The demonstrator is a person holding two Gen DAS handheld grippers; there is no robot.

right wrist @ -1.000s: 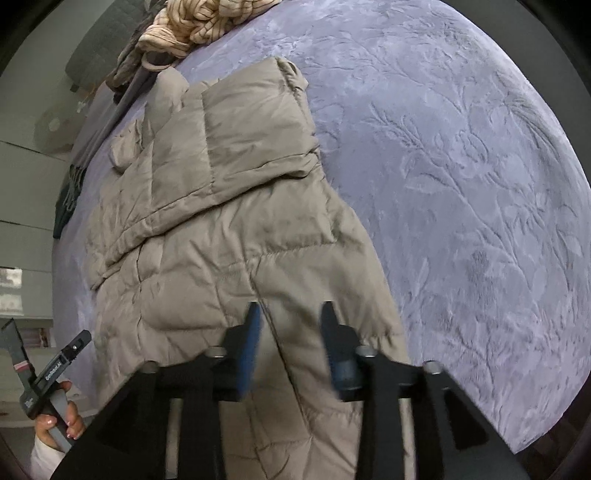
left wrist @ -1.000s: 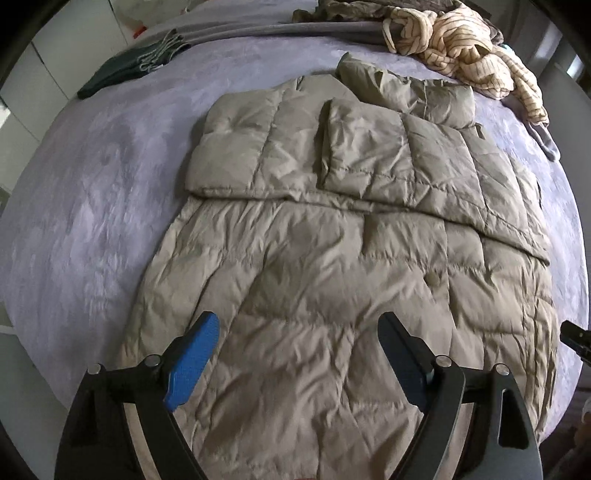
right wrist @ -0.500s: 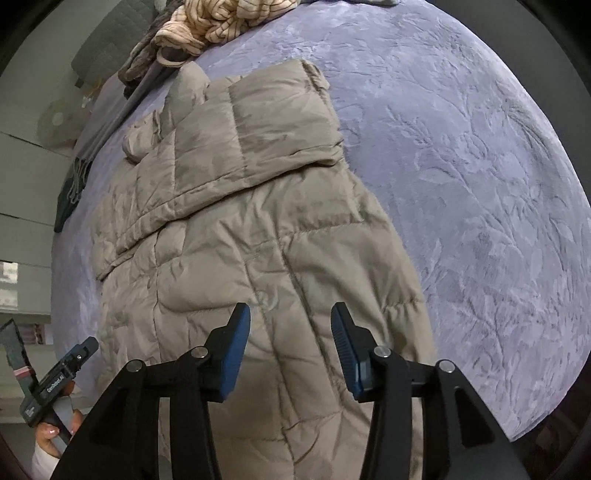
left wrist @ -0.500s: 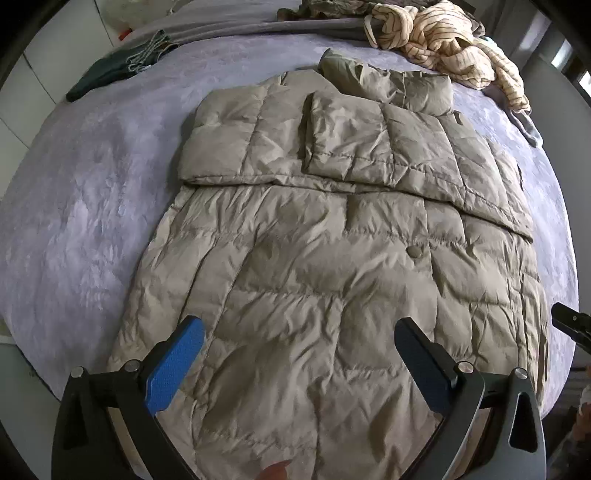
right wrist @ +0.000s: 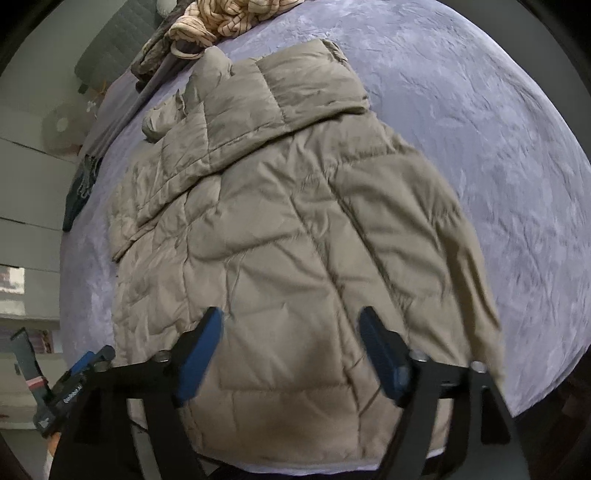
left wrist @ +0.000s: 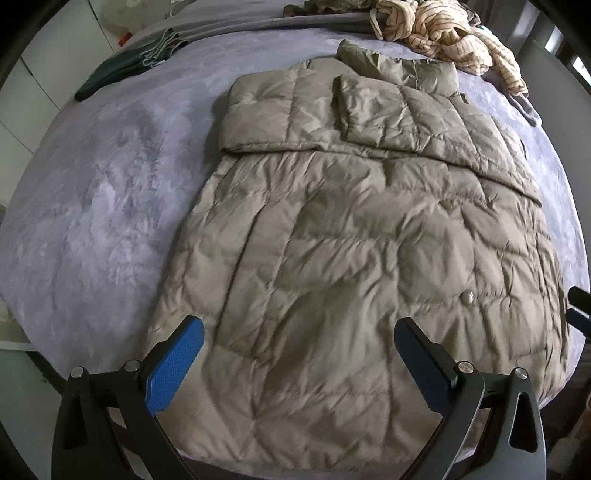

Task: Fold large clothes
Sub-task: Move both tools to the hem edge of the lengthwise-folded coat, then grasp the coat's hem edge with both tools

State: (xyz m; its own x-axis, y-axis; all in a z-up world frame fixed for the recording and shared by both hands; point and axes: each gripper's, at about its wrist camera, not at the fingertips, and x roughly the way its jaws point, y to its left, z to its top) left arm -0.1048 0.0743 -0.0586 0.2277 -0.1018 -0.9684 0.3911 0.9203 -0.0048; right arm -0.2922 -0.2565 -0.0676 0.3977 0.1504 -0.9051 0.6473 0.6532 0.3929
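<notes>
One quilted coat (left wrist: 354, 258) is lying flat on the bed (left wrist: 96, 206), its khaki shell puffy, creased and faintly shiny, stitched into soft rectangular and slanted panels. Two sleeves are lying folded across its upper part, one (left wrist: 266, 110) on the left and one (left wrist: 428, 125) overlapping toward the right, and a padded collar (left wrist: 399, 64) is bunching at the far end. One small round snap (left wrist: 469, 297) is showing on the lower right panel. The hem is reaching the near edge of the bed.

The bed is wearing a lavender plush cover with an embossed leafy pattern, seen clearly in the right wrist view (right wrist: 480, 129).

The left gripper (left wrist: 299, 354) is hovering over the hem with its two blue-padded jaws spread wide, gripping nothing. The right gripper (right wrist: 291, 350) is likewise hanging above the hem, jaws parted broadly and empty; it is looking slightly blurred.

Beyond the collar, one cream garment with thin dark stripes (left wrist: 443, 33) is lying crumpled and ropy. One dark green cloth (left wrist: 122, 68) with a fringed edge is resting flat at the far left of the bed.
</notes>
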